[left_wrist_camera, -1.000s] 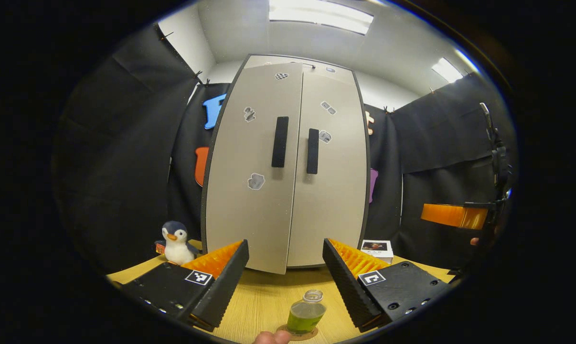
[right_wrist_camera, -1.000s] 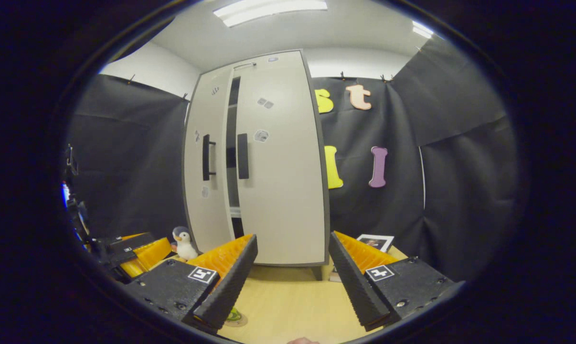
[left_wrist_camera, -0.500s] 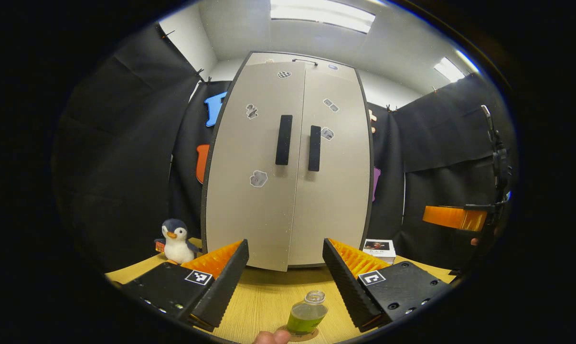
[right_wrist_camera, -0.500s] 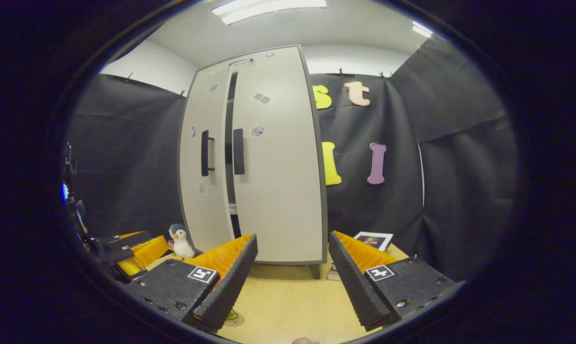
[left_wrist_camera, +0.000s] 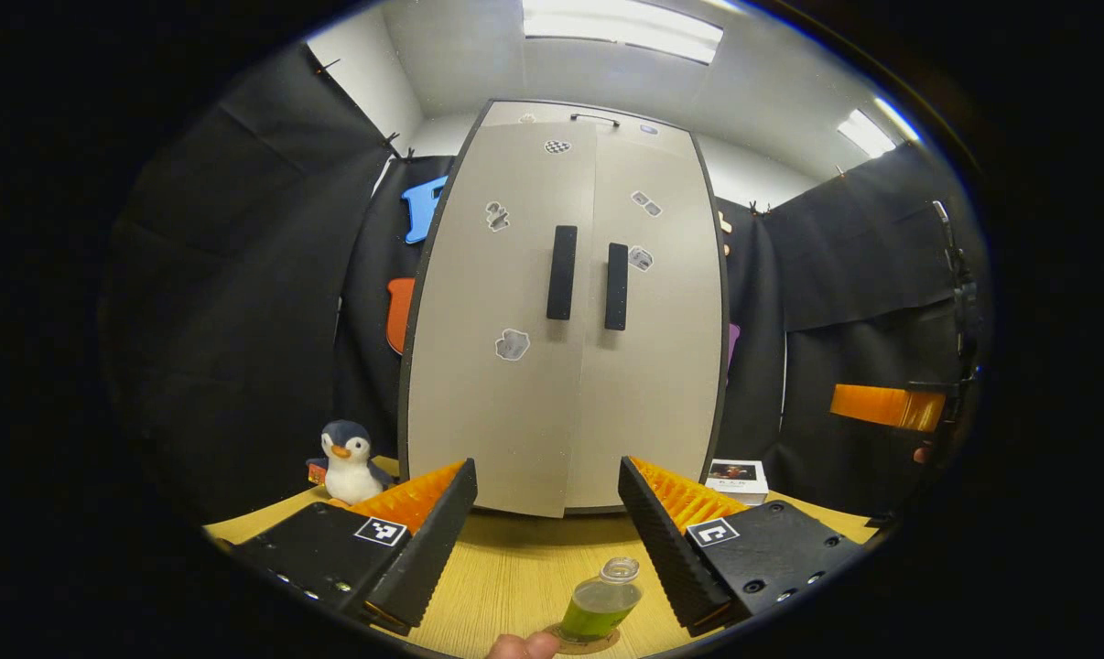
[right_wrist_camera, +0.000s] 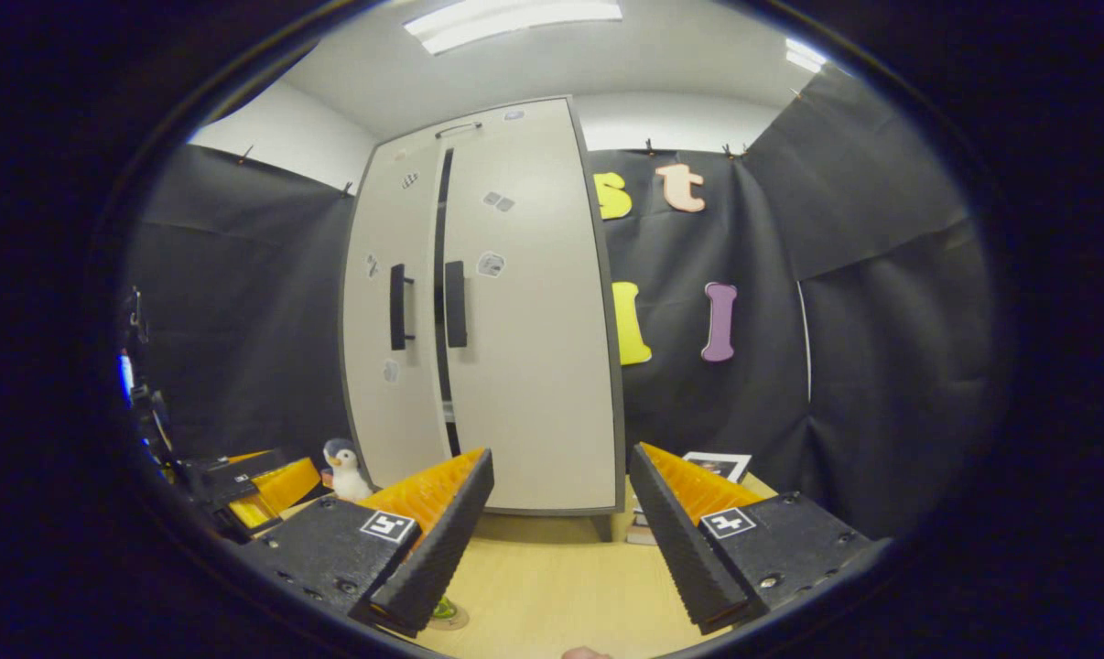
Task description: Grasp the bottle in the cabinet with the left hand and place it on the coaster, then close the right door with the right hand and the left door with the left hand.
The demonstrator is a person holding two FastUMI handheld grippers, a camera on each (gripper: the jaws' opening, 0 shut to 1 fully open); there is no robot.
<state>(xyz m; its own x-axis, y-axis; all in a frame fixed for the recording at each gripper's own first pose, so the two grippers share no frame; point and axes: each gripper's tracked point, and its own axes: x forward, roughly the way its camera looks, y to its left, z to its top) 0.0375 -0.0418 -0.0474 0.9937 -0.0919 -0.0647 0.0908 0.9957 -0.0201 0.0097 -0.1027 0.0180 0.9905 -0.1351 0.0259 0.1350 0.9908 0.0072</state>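
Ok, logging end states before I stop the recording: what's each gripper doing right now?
Left gripper: open, holding nothing; the bottle stands on the table below it.
Right gripper: open, holding nothing.

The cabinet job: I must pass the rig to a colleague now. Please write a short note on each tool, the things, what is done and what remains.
Left tool: open, empty, facing the cabinet.
Right tool: open, empty, off to the cabinet's right side.
Bottle: out of the cabinet, standing on the coaster on the table, between the left tool's fingers but not touched.
Right door: looks shut.
Left door: nearly shut; the right gripper view shows a dark gap between the doors.
Done: bottle placed, right door closed.
Left: probably press the left door fully shut with the left tool.
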